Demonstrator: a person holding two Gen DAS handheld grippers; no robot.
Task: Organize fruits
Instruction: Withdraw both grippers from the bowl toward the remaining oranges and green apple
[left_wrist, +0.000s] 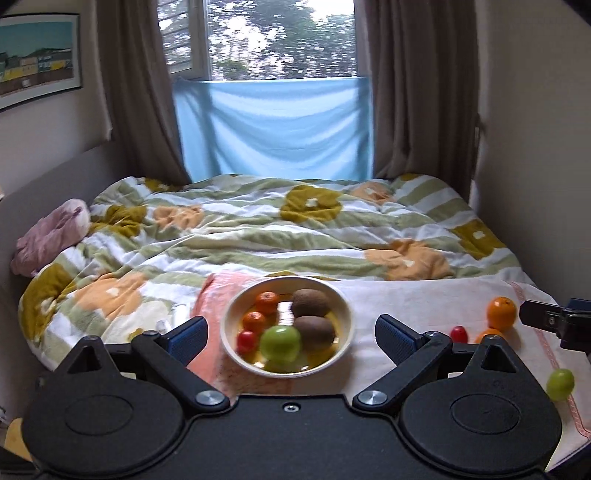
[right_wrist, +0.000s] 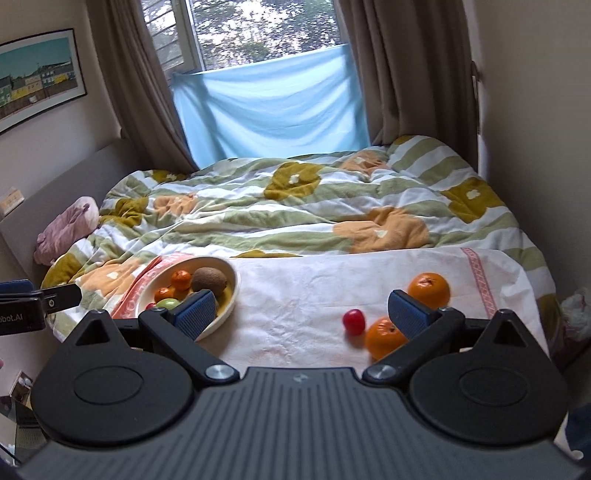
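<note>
A cream bowl (left_wrist: 341, 306) sits on a white towel (left_wrist: 413, 299) on the bed. It holds two kiwis (left_wrist: 310, 302), two small oranges (left_wrist: 266, 302), a red fruit (left_wrist: 246, 340) and a green apple (left_wrist: 280, 343). My left gripper (left_wrist: 291, 332) is open and empty, its fingers either side of the bowl. On the towel lie a large orange (right_wrist: 429, 290), a smaller orange (right_wrist: 384, 334), a red fruit (right_wrist: 354, 322) and a green fruit (left_wrist: 560, 384). My right gripper (right_wrist: 301, 312) is open and empty above the towel; its right finger overlaps the smaller orange in the right wrist view.
A flowered duvet (left_wrist: 258, 229) covers the bed behind the towel. A pink bundle (left_wrist: 51, 236) lies at the left by the headboard. Curtains and a blue cloth (left_wrist: 273, 129) hang at the window. Walls stand close on both sides.
</note>
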